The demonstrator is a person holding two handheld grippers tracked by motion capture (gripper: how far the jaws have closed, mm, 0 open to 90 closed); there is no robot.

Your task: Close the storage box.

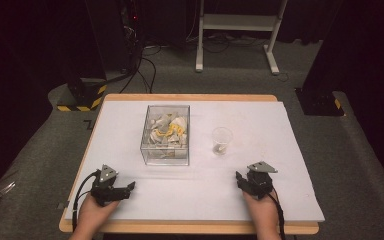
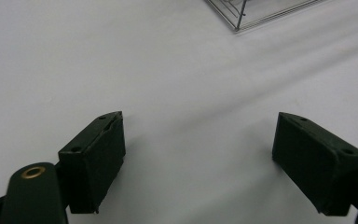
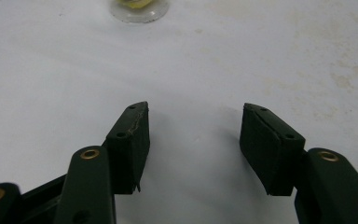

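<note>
A clear plastic box (image 1: pixel 165 134) filled with crumpled pale and yellow packets stands at the middle of the white table top (image 1: pixel 260 200). To its right stands a clear plastic cup (image 1: pixel 221 140) with something small at its bottom. My left gripper (image 1: pixel 130 188) rests on the table near the front left, jaws open and empty; its view shows bare white surface between the pads (image 2: pixel 95 158) and a corner of the box (image 2: pixel 242 18) far off. My right gripper (image 1: pixel 239 178) rests at the front right, open and empty, pointing toward the cup's base (image 3: pixel 139 9).
The table's wooden rim (image 1: pixel 190 228) runs along the front. Beyond the table lie grey carpet, black cables (image 1: pixel 142 70), a white stand's legs (image 1: pixel 235 30) and black equipment bases with yellow-black tape (image 1: pixel 82 97). Faint stains mark the surface at the right (image 3: pixel 340 79).
</note>
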